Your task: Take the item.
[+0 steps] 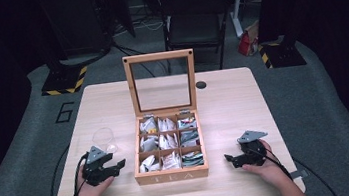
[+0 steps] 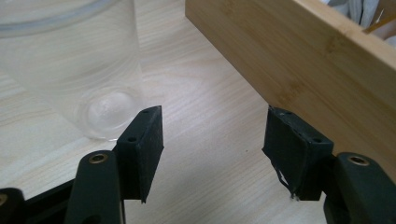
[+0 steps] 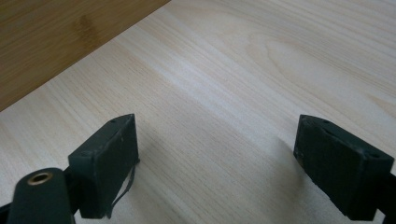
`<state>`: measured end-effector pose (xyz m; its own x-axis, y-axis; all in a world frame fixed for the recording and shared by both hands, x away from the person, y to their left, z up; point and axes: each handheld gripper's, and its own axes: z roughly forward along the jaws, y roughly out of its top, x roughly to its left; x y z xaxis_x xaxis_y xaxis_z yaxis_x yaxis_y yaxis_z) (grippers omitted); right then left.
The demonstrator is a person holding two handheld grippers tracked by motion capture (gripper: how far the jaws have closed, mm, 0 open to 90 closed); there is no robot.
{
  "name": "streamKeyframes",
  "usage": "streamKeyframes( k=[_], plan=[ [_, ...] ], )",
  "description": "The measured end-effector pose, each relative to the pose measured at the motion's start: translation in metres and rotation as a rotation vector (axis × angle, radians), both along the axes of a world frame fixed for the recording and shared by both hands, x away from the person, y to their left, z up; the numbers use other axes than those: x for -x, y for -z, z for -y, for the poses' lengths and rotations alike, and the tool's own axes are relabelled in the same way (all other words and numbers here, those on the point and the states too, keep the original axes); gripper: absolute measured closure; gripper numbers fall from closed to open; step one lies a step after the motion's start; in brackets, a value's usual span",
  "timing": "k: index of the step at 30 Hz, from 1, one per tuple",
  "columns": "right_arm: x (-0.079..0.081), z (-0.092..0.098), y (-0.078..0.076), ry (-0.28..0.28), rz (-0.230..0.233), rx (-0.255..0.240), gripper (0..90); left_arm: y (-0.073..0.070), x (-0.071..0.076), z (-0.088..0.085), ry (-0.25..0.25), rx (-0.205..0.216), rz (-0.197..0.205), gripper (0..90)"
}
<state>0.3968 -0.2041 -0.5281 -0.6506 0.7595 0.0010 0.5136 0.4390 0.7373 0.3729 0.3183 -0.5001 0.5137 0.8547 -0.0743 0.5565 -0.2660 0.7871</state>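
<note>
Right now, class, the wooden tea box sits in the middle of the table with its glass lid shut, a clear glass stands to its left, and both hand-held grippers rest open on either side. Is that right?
Not quite. The lid is open, standing upright behind the tea box; the high view shows the tea bags uncovered in their compartments. The rest holds: clear glass to the left, and left hand-held gripper and right hand-held gripper open.

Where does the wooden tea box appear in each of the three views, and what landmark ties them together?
High view: the wooden tea box sits at table centre with its glass lid raised, between both grippers.
Left gripper view: its side wall runs across the upper right, above the right-hand jaw.
Right gripper view: its wall takes up the upper left corner.
Shared landmark: the pale wood-grain tabletop beside the box's bamboo wall.
</note>
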Motion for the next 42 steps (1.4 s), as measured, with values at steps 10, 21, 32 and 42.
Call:
streamKeyframes(
  k=[10, 21, 32, 42],
  plan=[
    [0.0, 0.0, 0.0, -0.001, 0.001, 0.001, 13.1, -0.007, 0.002, -0.003, -0.018, -0.01, -0.012, 40.2],
    [0.0, 0.0, 0.0, -0.001, 0.002, 0.001, 13.1, -0.023, 0.006, 0.002, -0.009, 0.013, 0.009, 42.8],
    [0.0, 0.0, 0.0, -0.001, 0.001, 0.001, 13.1, -0.035, 0.002, 0.006, 0.004, 0.003, 0.027, 44.9],
    [0.0, 0.0, 0.0, 0.002, -0.002, -0.002, 13.1, -0.048, -0.006, 0.011, 0.016, 0.0, 0.028, 45.2]
  ],
)
